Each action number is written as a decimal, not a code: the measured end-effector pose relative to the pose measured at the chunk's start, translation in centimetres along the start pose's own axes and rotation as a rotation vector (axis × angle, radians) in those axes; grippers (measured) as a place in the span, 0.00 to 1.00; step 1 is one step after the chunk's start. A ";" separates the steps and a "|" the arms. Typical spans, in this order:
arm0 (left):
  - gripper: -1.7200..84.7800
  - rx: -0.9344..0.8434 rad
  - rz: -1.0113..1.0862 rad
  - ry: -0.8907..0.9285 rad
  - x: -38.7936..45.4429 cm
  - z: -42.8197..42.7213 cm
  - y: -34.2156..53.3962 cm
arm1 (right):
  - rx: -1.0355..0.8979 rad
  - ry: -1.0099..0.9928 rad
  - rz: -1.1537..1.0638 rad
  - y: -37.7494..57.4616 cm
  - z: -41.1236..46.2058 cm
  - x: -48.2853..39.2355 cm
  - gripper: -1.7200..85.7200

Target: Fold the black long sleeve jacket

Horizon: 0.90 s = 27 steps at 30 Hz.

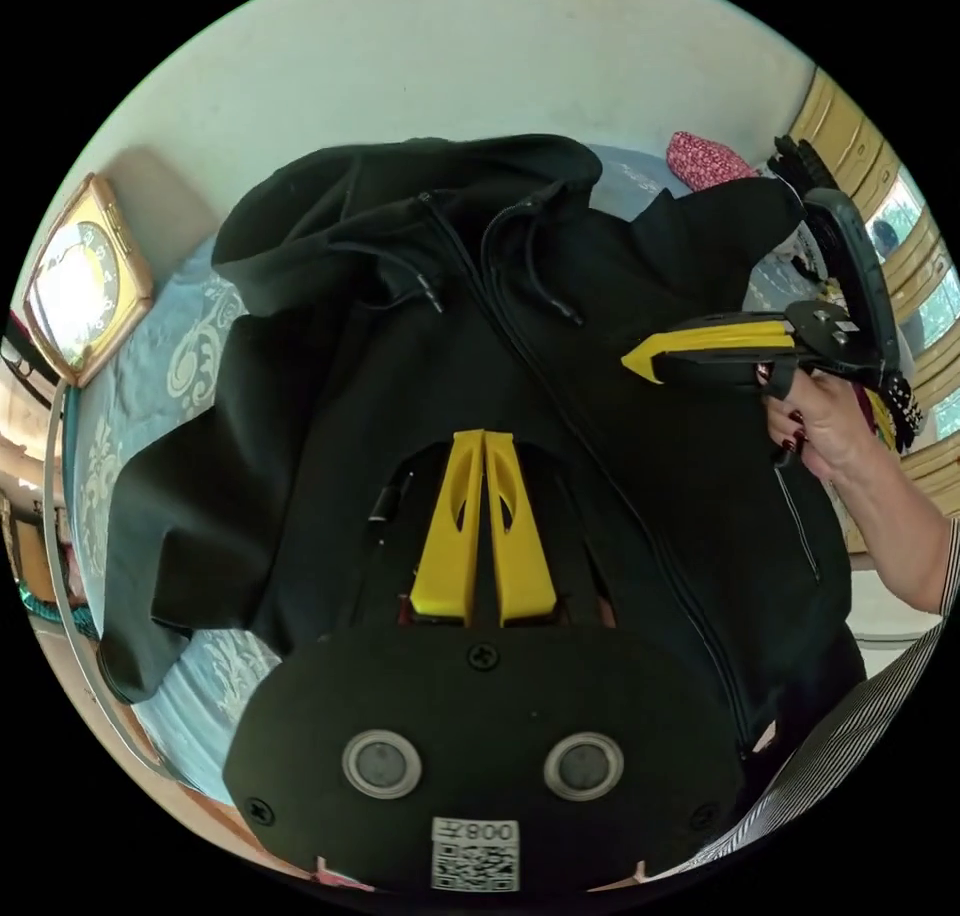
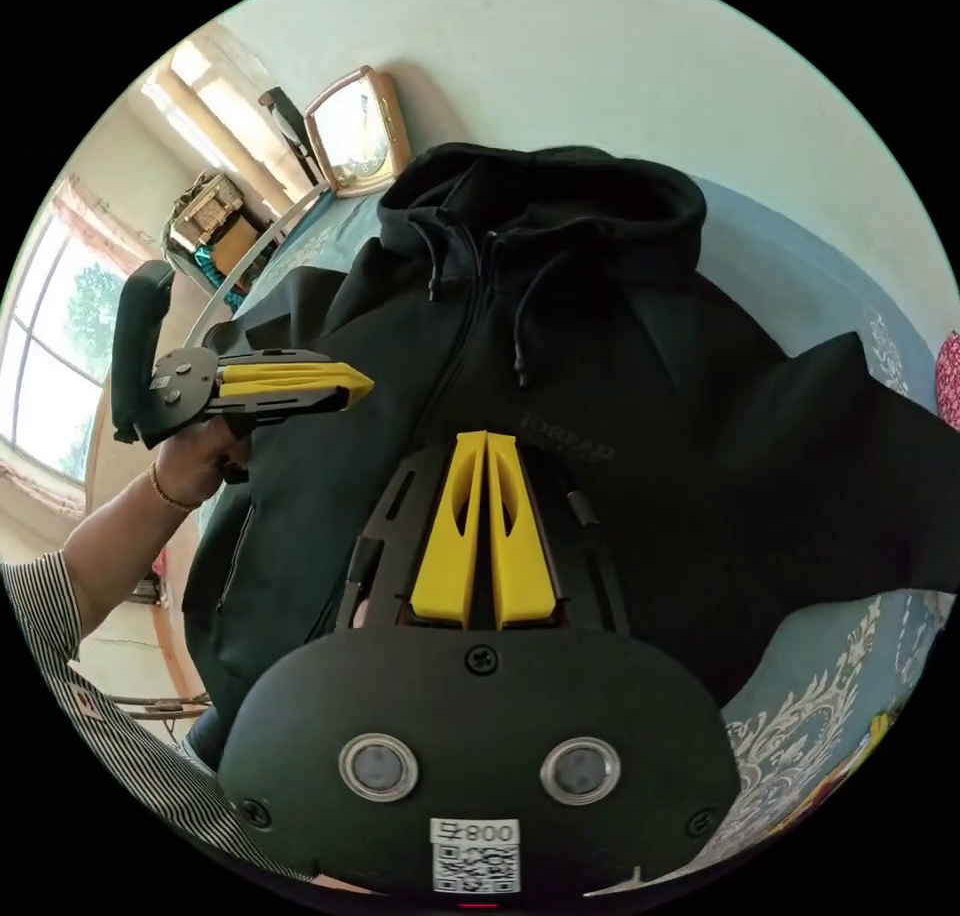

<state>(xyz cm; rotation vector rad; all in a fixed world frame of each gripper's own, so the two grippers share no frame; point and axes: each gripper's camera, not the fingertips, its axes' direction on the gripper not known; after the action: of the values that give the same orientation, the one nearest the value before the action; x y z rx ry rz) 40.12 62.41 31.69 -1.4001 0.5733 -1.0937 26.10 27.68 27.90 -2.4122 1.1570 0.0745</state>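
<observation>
The black hooded jacket [image 1: 330, 386] lies front up on a bed, zipped, hood [image 1: 400, 186] toward the wall, drawstrings loose on the chest. One sleeve [image 1: 170, 526] spreads out to the side. My left gripper [image 1: 484, 438] hovers over the jacket's middle, yellow jaws pressed together with nothing between them. My right gripper [image 1: 630, 361] shows at the right of this view in a hand, jaws together. In the right gripper view, the jacket [image 2: 700, 436] spreads under my right gripper [image 2: 486, 438], which is shut and empty. The left gripper [image 2: 368, 386] hangs over the jacket's side.
A blue patterned bed cover [image 1: 195, 356] lies under the jacket. A wooden-framed clock [image 2: 355, 131] leans on the pale wall at the bed's head. A pink patterned item [image 1: 705, 159] lies near the other sleeve. A striped sleeve [image 2: 60, 596] of the person and a window [image 2: 50, 346] show.
</observation>
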 end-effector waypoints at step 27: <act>0.11 0.273 -0.208 -0.258 -31.1 -7.8 -16.4 | 0.277 0.295 -0.146 -11.8 -7.5 1.0 0.11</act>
<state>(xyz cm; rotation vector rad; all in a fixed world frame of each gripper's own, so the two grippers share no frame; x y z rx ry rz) 15.56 88.12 37.60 -1.3517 0.0879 -1.0870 34.50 30.13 38.91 -2.2979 1.0288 -0.4718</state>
